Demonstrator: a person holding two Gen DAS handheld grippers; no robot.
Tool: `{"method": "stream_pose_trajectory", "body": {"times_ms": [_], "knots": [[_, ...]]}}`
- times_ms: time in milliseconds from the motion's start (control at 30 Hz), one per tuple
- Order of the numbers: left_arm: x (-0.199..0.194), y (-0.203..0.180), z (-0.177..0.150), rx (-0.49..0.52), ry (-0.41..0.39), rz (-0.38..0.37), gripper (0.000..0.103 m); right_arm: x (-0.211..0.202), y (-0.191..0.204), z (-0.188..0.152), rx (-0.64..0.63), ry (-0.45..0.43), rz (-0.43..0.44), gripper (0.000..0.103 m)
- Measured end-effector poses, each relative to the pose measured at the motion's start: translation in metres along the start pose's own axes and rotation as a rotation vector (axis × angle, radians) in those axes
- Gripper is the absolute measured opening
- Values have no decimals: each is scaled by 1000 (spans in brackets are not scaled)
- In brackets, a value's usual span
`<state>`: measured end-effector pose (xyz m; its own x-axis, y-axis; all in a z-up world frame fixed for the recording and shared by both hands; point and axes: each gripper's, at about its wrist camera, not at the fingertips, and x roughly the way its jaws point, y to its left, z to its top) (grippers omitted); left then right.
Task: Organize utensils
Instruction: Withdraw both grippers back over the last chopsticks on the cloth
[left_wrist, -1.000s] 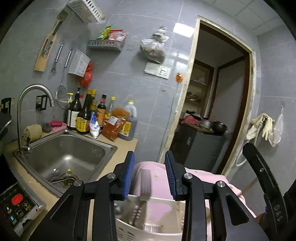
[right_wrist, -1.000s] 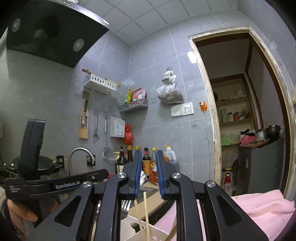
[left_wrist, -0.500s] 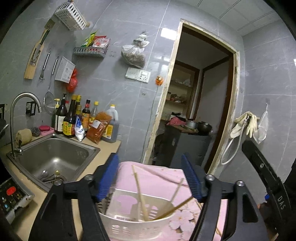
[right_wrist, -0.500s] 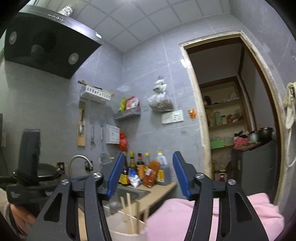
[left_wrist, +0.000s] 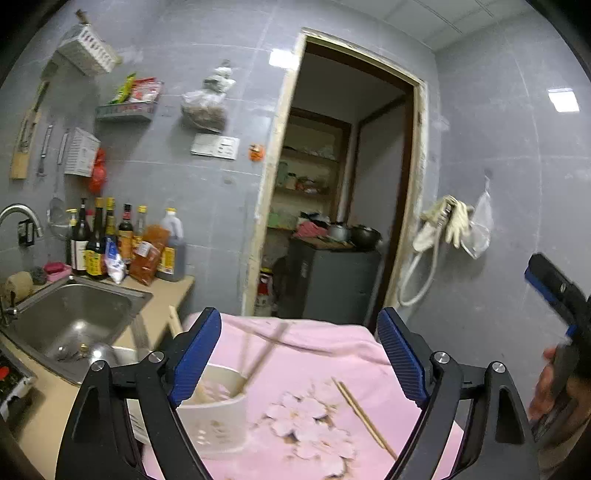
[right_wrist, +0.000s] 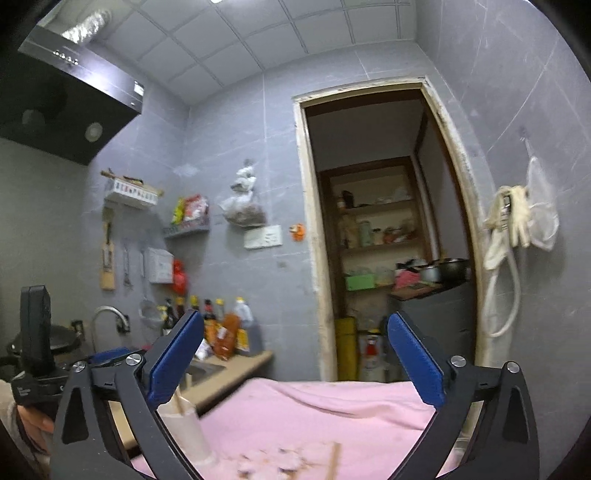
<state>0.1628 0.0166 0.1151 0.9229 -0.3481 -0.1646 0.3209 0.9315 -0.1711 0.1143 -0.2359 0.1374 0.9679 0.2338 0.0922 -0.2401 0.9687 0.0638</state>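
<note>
A white perforated utensil holder (left_wrist: 216, 417) stands on the pink floral cloth (left_wrist: 314, 369) at the left, with chopsticks (left_wrist: 255, 363) leaning in it. One loose chopstick (left_wrist: 364, 417) lies on the cloth to its right. My left gripper (left_wrist: 299, 354) is open and empty above the cloth, its left finger beside the holder. My right gripper (right_wrist: 295, 358) is open and empty. The holder (right_wrist: 184, 424) shows blurred by its left finger, and a chopstick (right_wrist: 334, 461) lies at the bottom edge.
A steel sink (left_wrist: 70, 317) with a tap sits left of the cloth. Sauce bottles (left_wrist: 122, 243) stand along the grey tiled wall. An open doorway (left_wrist: 332, 206) leads to shelves and a dark cabinet. The right gripper's body (left_wrist: 561, 295) shows at the right edge.
Both grippers opened: the left let go of a utensil and the right let go of chopsticks, which now stand in the holder. Both grippers rose and drew back to the right.
</note>
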Motion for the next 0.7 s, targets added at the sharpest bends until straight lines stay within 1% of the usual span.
{"method": "stream_pose_trajectory", "body": {"times_ms": [67, 100, 167, 233, 333, 433, 533, 700], "knots": [[2, -12, -5, 11, 18, -18, 87, -10, -7, 8, -31, 28, -27, 103], [3, -18, -7, 18, 29, -28, 90, -16, -11, 12, -48, 54, -41, 103], [6, -30, -11, 33, 51, -47, 93, -24, -17, 15, -62, 99, -54, 103], [7, -40, -17, 51, 71, -68, 93, -31, -23, 16, -64, 154, -63, 103], [10, -55, -26, 80, 95, -92, 94, -42, -31, 9, -83, 220, -86, 103], [17, -67, -39, 102, 137, -107, 94, -47, -37, -5, -88, 273, -108, 103], [27, -73, -53, 107, 200, -110, 94, -44, -43, -29, -58, 328, -107, 103], [49, -75, -83, 116, 321, -85, 94, -25, -47, -73, -41, 437, -95, 103]]}}
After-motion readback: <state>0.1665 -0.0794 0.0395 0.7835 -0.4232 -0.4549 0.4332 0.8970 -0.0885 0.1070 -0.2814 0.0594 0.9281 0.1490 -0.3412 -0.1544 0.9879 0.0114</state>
